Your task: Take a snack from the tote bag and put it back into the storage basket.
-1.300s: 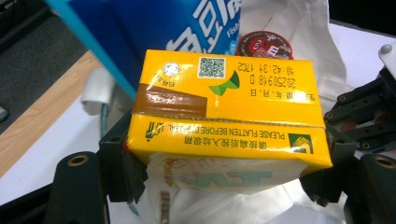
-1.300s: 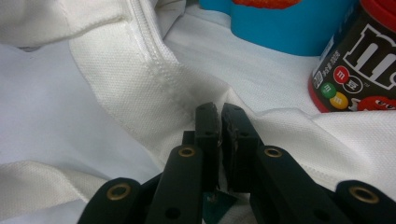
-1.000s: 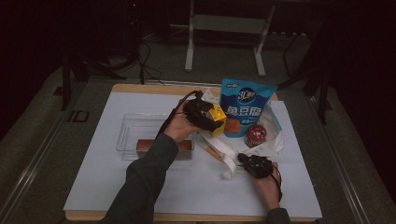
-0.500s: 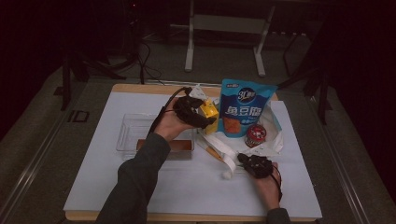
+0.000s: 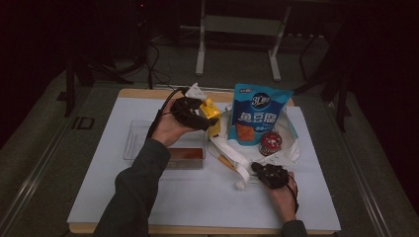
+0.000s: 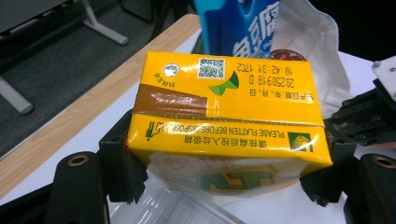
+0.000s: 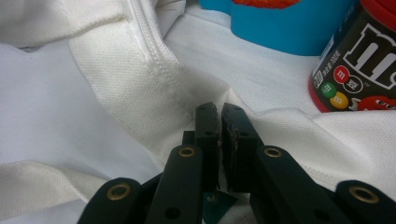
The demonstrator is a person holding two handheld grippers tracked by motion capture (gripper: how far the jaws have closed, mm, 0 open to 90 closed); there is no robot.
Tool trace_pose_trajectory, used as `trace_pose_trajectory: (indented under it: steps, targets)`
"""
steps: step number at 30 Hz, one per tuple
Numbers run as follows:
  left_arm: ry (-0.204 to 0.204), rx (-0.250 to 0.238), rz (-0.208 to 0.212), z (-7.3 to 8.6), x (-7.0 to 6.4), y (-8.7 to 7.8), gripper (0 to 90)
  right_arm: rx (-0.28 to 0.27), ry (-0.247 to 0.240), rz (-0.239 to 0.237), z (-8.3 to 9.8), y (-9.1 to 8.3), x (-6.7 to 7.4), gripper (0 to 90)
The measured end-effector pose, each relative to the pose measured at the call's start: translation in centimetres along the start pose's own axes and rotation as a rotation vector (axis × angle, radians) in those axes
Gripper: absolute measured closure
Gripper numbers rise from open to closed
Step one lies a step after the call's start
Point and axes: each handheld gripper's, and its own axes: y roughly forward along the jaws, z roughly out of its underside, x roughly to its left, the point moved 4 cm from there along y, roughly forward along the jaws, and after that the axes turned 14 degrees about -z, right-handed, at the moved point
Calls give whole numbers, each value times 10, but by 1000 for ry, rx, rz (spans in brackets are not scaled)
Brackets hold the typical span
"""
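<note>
The clear tray lies at the left of the table, seemingly waiting for items; just to its right the left gripper grasps the yellow carton across its width, lifted above the table; further right the right gripper, clenched, pins the white bag, probably to steady it.

**Dark room, lit table**

I work at a wooden table under a white cover sheet, the only bright spot. Grey carpeted floor runs round it, dim. Far off stands a pale metal frame on two legs; dark cables trail on the floor far left. Far wall lost in black.
</note>
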Motion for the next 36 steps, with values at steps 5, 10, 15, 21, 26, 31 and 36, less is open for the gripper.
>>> trace_pose_trajectory:
  steps: [5, 10, 15, 21, 26, 31, 36]
  targets:
    - [-11, 8, -17, 5, 7, -3, 284, 0, 2, -1, 0, 0, 0, 853]
    - [-17, 21, -29, 11, 13, -4, 284, 0, 2, -2, 0, 0, 0, 853]
    - [-29, 33, -43, 18, 19, -5, 284, 0, 3, -2, 0, 0, 0, 853]
    - [-44, 47, -67, 25, 26, -6, 284, 1, 4, -2, 0, 0, 0, 853]
    - [-56, 64, -81, 33, 32, -6, 284, 2, 2, -1, 0, 0, 0, 853]
    - [-70, 75, -93, 39, 38, -7, 284, 2, 2, -2, 0, 0, 0, 853]
    - [-74, 83, -116, 45, 42, -9, 284, 2, 1, -1, 0, 0, 0, 853]
